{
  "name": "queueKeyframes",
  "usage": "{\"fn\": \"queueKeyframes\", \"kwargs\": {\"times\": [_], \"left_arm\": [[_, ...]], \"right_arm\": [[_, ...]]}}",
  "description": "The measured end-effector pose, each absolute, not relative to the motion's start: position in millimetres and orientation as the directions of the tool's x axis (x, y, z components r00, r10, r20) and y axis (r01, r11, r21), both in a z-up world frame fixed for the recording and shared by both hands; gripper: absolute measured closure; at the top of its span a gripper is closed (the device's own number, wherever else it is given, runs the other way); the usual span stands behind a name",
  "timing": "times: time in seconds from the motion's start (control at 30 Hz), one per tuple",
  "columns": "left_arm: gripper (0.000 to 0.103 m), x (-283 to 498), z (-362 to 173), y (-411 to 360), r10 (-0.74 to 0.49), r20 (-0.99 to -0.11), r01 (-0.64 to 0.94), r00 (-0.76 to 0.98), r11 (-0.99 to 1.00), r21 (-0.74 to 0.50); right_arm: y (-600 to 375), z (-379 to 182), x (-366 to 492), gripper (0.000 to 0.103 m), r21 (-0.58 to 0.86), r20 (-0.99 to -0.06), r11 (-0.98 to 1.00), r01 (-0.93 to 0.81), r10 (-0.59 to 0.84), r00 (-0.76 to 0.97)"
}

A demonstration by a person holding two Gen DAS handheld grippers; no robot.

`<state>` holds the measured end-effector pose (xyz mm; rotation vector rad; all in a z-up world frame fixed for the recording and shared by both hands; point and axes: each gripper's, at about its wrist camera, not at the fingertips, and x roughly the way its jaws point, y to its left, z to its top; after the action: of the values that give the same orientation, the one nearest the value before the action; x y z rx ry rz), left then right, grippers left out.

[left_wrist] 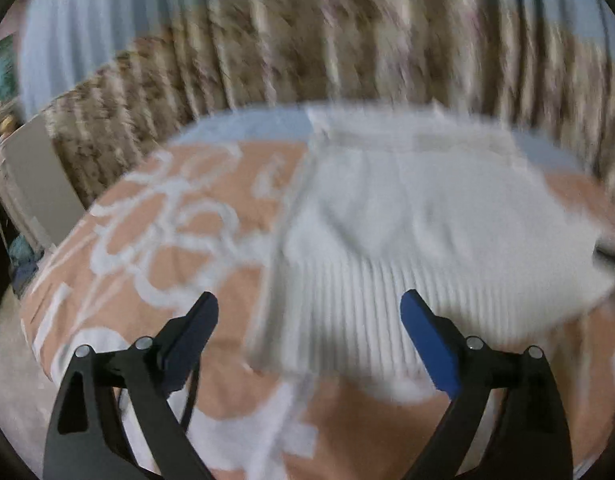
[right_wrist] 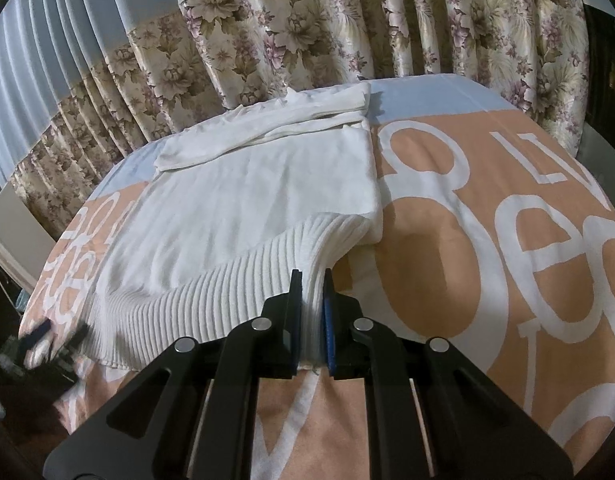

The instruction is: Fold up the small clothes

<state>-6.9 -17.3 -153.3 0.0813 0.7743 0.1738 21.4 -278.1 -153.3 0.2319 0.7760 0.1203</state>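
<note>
- Nearest us in the right wrist view, the right black two-finger gripper with blue pads point(right_wrist: 311, 280) is clamped on the ribbed hem of the white knitted sweater point(right_wrist: 243, 200), the hem pinched between its fingers at about 6 o'clock of the garment.
- The sweater lies spread on the peach bedspread with large white lettering point(right_wrist: 447, 248); its sleeves are folded across the far end, toward 12 o'clock.
- In the left wrist view, which is blurred, the left black two-finger gripper point(left_wrist: 309, 312) has its fingers wide apart, gripping nothing, just over the ribbed hem.
- From the right wrist view we see the left gripper at 8 o'clock, beside the hem's corner; we cannot tell whether it touches.
- A pleated floral curtain in cream and brown point(right_wrist: 307, 28) hangs behind the bed at 12 o'clock.
</note>
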Motion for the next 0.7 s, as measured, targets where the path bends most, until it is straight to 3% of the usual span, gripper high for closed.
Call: {"fn": "queueKeyframes", "kwargs": {"times": [0.17,0.47,0.7], "left_arm": [[0.010,-2,-181,-17,0.187,-0.711,-0.103,0.678,0.982,0.160],[0.013,10,-186,4,0.032,-0.774,-0.058,0.632,0.998,-0.007],[0.056,20,-178,-2,-0.028,-0.775,-0.004,0.631,0.999,-0.039]], "right_arm": [[-279,-155,22,0.093,0.260,-0.676,0.965,-0.021,0.198,0.710],[-274,-164,23,0.093,0.260,-0.696,0.965,-0.010,0.194,0.692],[-268,-172,24,0.090,0.258,-0.710,0.966,-0.017,0.202,0.674]]}}
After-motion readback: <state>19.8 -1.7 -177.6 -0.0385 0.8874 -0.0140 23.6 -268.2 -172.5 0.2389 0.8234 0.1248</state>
